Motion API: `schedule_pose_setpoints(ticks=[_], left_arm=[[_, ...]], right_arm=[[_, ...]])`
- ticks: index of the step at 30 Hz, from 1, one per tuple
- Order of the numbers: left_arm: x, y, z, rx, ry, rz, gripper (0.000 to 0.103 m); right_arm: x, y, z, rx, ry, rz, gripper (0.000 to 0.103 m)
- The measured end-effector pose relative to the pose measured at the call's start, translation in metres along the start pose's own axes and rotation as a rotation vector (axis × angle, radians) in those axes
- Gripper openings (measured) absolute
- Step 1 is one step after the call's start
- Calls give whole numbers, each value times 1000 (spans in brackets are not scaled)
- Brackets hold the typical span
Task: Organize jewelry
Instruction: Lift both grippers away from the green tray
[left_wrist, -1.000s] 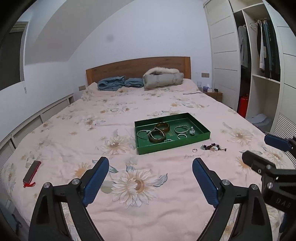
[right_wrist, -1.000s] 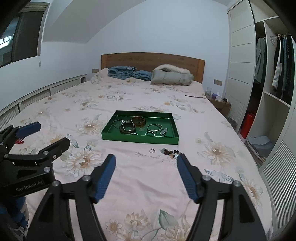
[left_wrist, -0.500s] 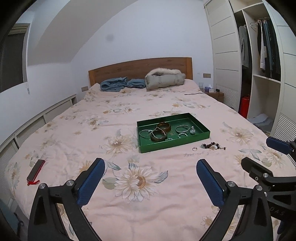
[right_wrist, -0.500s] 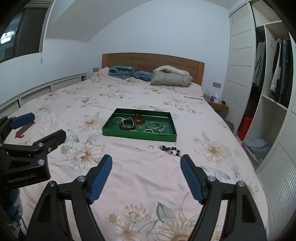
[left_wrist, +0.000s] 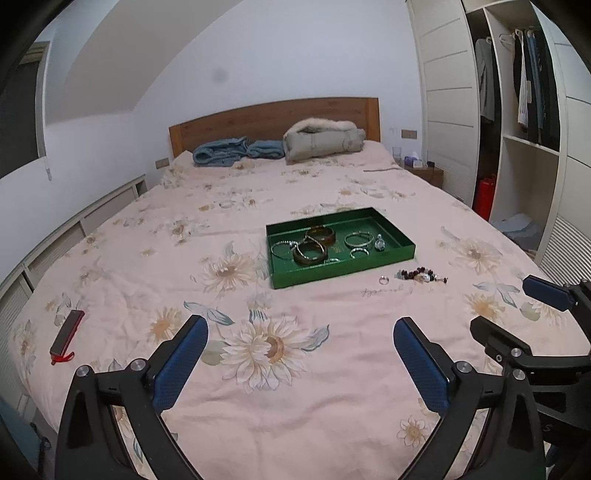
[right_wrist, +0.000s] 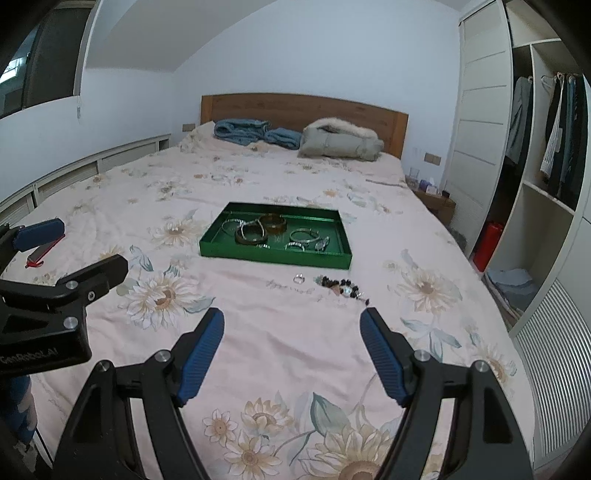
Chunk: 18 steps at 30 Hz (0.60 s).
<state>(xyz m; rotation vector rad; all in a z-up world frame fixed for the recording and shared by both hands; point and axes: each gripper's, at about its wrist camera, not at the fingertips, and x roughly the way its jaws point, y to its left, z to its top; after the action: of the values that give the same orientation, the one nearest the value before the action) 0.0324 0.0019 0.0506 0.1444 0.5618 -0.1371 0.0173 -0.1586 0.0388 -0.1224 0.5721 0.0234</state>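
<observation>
A green tray (left_wrist: 404, 246) sits mid-bed and holds several bangles and bracelets (left_wrist: 310, 253); it also shows in the right wrist view (right_wrist: 273, 259). A small silver ring (left_wrist: 383, 280) and a dark beaded bracelet (left_wrist: 422, 275) lie on the bedspread in front of the tray, also seen in the right wrist view as the ring (right_wrist: 299, 278) and the beads (right_wrist: 341, 286). My left gripper (left_wrist: 297, 360) is open and empty, well short of the tray. My right gripper (right_wrist: 292, 349) is open and empty, also short of the jewelry.
A red and black flat object (left_wrist: 67, 336) lies near the bed's left edge. Folded blue clothes (left_wrist: 221, 152) and a grey jacket (left_wrist: 323, 139) lie by the wooden headboard. An open wardrobe (left_wrist: 524, 122) stands at right, with a nightstand (left_wrist: 424, 172) beside the bed.
Both grippers have drawn back and up from the bed, so the tray and loose jewelry look smaller and farther. Both stay open.
</observation>
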Motion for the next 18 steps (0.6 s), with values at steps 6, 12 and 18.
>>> schedule_pose_setpoints(ticks=[6, 12, 18], left_arm=[[11, -1, -4, 1, 33, 1, 100], [24, -2, -5, 3, 61, 2, 100], [42, -5, -9, 13, 96, 9, 100]], right_arm=[[14, -1, -6, 6, 37, 10, 75], [27, -3, -9, 15, 61, 15, 75], [44, -6, -12, 28, 90, 18, 75]])
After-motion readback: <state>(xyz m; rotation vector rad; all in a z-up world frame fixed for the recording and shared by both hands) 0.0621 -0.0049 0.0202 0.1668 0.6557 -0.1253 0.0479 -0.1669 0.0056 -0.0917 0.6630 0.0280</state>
